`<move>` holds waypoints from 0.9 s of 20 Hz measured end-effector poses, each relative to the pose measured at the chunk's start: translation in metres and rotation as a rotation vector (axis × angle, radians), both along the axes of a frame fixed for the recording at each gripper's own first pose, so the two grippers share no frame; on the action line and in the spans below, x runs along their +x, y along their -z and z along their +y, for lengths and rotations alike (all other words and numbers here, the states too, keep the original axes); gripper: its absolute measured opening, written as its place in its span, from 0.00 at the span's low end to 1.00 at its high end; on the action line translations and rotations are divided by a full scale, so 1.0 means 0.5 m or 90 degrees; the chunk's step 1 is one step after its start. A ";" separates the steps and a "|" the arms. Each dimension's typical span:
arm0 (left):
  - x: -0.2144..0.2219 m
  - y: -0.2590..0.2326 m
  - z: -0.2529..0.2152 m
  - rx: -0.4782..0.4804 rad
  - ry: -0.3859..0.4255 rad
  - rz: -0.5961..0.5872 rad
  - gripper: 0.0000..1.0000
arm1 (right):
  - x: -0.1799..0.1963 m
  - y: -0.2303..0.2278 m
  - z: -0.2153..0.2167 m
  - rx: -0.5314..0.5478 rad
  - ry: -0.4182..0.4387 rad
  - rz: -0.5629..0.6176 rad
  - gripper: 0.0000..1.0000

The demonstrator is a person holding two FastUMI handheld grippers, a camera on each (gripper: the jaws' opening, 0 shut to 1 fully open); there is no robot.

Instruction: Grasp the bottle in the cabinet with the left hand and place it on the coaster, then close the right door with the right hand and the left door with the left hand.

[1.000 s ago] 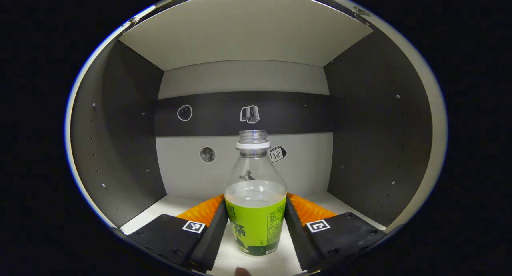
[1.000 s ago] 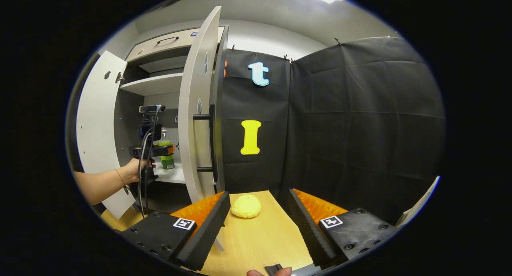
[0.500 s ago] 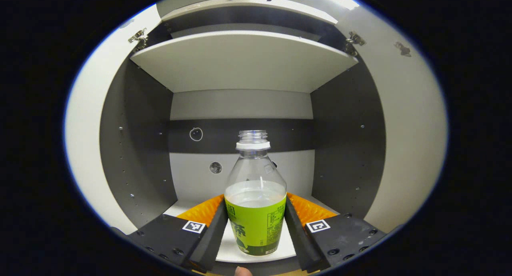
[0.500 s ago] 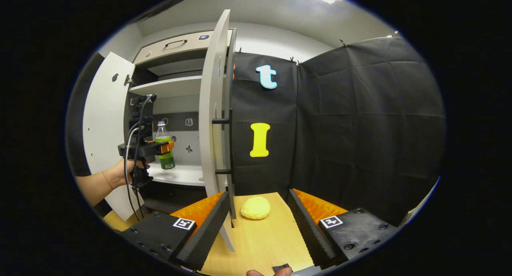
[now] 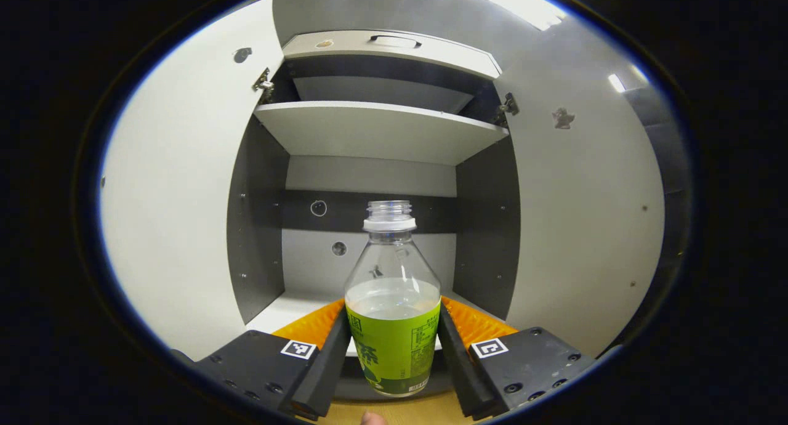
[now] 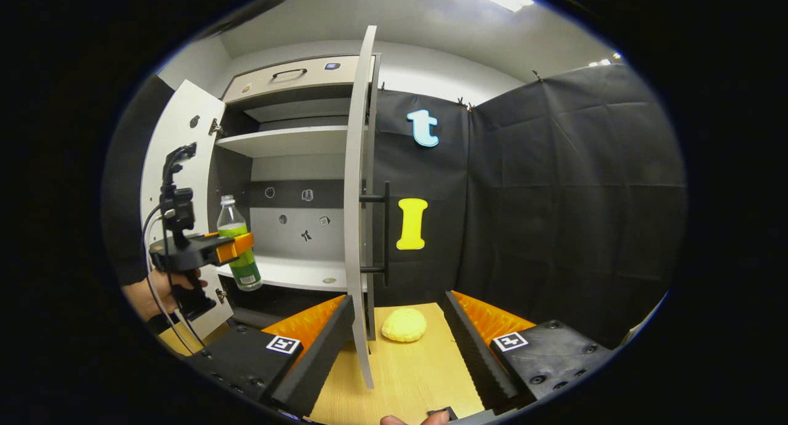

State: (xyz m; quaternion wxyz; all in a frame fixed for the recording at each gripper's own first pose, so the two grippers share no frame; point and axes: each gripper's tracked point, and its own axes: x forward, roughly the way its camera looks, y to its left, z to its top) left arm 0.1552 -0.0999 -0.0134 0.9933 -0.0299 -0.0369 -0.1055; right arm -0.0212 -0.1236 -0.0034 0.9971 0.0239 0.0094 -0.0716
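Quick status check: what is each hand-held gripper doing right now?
Left hand-held gripper: shut on the bottle, held upright in front of the open cabinet.
Right hand-held gripper: open, holding nothing, over the wooden table.

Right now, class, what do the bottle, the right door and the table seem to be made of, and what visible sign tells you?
Bottle: clear, glossy plastic, probably; liquid and the cabinet back show through it, with a green printed label.
Right door: smooth, matt white board, likely laminate; its edge is thin and flat.
Table: pale wood or wood-look laminate; fine grain lines show.
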 end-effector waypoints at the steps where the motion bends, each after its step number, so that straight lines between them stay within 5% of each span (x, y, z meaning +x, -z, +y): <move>1: -0.025 0.015 0.004 -0.005 -0.004 -0.001 0.77 | -0.001 -0.001 0.004 -0.003 -0.002 -0.004 0.97; 6: -0.141 0.111 0.009 0.017 -0.015 -0.007 0.77 | -0.014 0.003 0.019 -0.003 -0.011 -0.007 0.97; 18: -0.335 0.406 -0.071 0.052 0.101 0.060 0.77 | -0.029 -0.012 0.055 -0.016 -0.040 -0.026 0.97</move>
